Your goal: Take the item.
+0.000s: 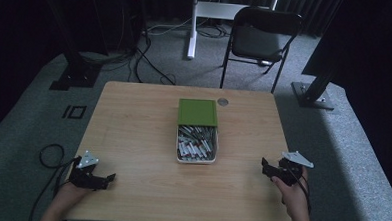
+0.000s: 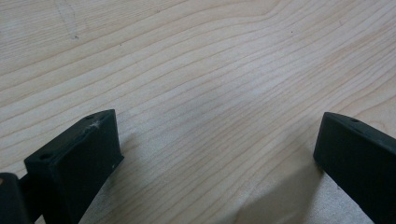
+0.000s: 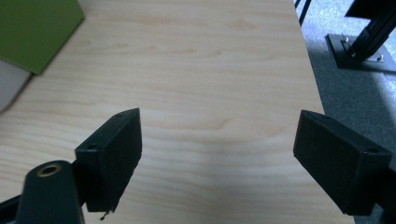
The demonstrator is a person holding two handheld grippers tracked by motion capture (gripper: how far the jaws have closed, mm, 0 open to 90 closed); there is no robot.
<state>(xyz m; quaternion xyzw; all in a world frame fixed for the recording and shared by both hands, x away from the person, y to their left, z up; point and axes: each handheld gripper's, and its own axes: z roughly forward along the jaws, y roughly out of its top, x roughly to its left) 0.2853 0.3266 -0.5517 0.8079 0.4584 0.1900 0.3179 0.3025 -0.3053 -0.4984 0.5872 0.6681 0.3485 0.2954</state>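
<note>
- we are holding the left gripper (image 1: pixel 112 177) at seven o'clock, jaws wide, empty.
- we are holding the right gripper (image 1: pixel 264 165) at four o'clock, jaws wide, empty.
- we are judging the half-uncovered white box (image 1: pixel 197 145) at centre next; approaching slowly seems wise.

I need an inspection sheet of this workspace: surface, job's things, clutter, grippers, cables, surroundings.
Surface: wooden table, bare apart from the box.
Job's things: white box of small mixed parts at centre, green lid slid back, half open.
Clutter: nothing seen.
Grippers: left gripper and right gripper near the front corners, jaws wide apart, holding nothing.
Cables: black cable loops off the left edge.
Surroundings: folding chair, carpet, stand bases.
</note>
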